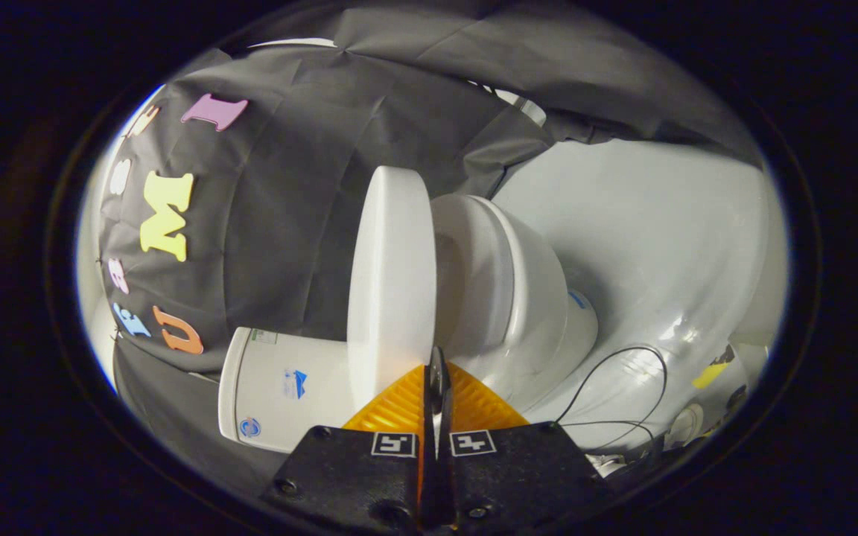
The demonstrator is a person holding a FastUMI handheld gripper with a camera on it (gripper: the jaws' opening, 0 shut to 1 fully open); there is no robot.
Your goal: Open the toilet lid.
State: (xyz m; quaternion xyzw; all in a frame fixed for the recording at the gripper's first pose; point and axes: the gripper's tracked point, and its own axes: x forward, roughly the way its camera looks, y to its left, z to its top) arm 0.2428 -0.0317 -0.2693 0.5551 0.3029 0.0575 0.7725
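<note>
The view is rolled on its side. The white toilet lid [392, 283] is lifted well off the seat [474, 253] and stands near the tank [280, 387]; I see it almost edge-on. The open bowl [541, 298] lies to the right of the lid. My gripper [436, 368] is shut, with only a thin slit between the fingers. Its tips sit right at the lid's front rim, on the side facing the seat. I cannot tell whether they touch the rim. Nothing is held between the fingers.
Black cloth hangs behind the tank and lid. The glossy white floor [660, 223] spreads beyond the bowl. A thin black cable [623, 365] loops over it near the toilet's base, and a small yellow piece [710, 372] lies further off.
</note>
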